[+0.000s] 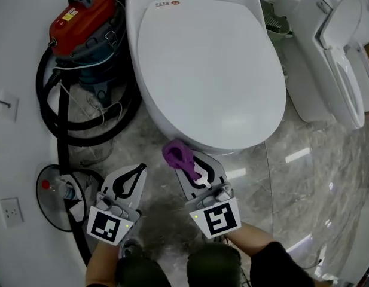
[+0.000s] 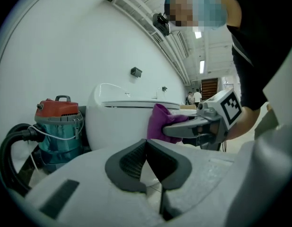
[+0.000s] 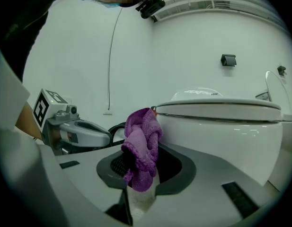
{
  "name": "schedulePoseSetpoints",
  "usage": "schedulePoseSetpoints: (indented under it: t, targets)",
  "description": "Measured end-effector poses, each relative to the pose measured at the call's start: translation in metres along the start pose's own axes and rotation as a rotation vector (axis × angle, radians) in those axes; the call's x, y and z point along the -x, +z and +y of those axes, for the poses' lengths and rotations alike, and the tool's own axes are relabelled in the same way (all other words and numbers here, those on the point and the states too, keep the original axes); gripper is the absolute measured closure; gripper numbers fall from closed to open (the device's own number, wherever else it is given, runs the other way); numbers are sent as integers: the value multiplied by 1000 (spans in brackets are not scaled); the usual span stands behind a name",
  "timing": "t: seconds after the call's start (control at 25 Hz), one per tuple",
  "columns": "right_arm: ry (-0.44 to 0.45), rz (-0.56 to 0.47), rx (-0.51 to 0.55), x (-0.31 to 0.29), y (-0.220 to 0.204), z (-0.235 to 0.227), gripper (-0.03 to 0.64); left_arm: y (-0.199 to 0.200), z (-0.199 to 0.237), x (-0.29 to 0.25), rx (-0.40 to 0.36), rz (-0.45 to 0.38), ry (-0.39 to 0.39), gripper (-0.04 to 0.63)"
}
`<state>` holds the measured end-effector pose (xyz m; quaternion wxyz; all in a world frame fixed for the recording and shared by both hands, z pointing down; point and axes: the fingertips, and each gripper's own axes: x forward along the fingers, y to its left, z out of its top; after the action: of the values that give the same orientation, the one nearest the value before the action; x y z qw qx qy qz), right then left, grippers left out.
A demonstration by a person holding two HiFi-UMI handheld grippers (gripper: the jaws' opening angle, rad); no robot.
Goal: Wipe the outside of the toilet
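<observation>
Head view alone showed a second toilet (image 1: 335, 58). The closed toilet (image 1: 208, 70) ran lengthwise, front toward the right gripper (image 1: 193, 167), which pinched a purple cloth (image 1: 175, 153). The left gripper (image 1: 138, 172) had its jaws together, empty.

Left tongs (image 2: 146, 146) closed, empty; right tongs (image 2: 171, 127) hold purple cloth (image 2: 157, 118) by toilet (image 2: 116, 122)

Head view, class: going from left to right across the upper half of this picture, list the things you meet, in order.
Red vacuum cleaner → white toilet with its lid shut → green object → second white toilet.
</observation>
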<state>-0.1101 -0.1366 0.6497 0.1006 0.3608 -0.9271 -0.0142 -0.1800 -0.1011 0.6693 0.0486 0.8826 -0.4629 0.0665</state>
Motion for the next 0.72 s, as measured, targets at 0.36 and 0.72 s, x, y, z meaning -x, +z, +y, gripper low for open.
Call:
schedulePoseSetpoints:
  t: [0.36,0.72]
  targets:
    - [77,-4,-11,50,-19,-30,520,-4,-21,-36,-86,-6,-38,586]
    - [106,44,-57,111,-51,-96,520,-19,-67,-76,-100,52,-98,586]
